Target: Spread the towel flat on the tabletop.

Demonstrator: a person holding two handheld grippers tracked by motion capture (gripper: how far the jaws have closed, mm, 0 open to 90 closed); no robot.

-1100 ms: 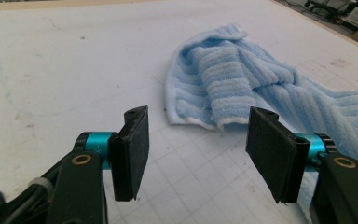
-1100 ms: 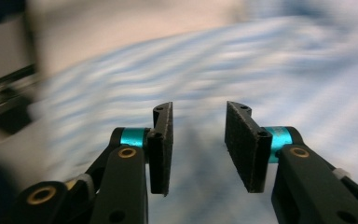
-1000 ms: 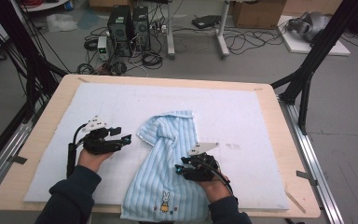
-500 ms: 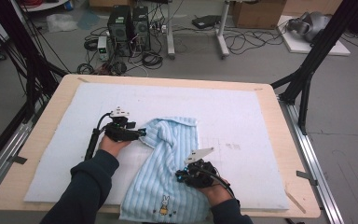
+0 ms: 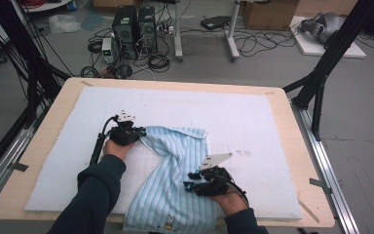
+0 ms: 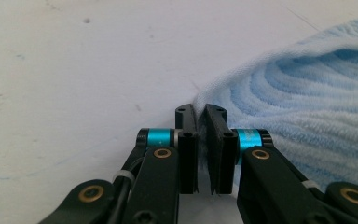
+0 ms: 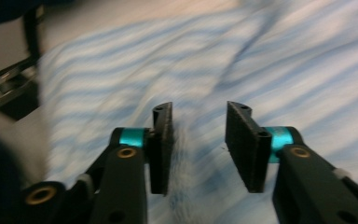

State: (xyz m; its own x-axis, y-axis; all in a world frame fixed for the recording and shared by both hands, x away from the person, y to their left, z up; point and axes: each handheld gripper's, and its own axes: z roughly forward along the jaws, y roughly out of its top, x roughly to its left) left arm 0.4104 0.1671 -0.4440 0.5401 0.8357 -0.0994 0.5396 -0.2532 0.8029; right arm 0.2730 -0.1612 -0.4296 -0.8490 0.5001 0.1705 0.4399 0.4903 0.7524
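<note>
striped blue towel (image 5: 177, 183) spread rumpled on the white mat (image 5: 253, 122), far-left corner pinched tight by the just-closed left gripper (image 6: 201, 122), right gripper (image 7: 198, 123) over the cloth's right side, jaws just parted, nothing gripped

The towel (image 5: 175, 185) was pale blue with fine white stripes and carried a small yellow-and-white rabbit motif near its bottom hem. It lay on a white mat (image 5: 253, 112) over a light wooden table (image 5: 302, 146). Both the left gripper (image 5: 139, 132) and the right gripper (image 5: 191, 181) were black, with turquoise bands and brass-coloured screws. The person's sleeves (image 5: 95, 195) were dark navy.
</note>
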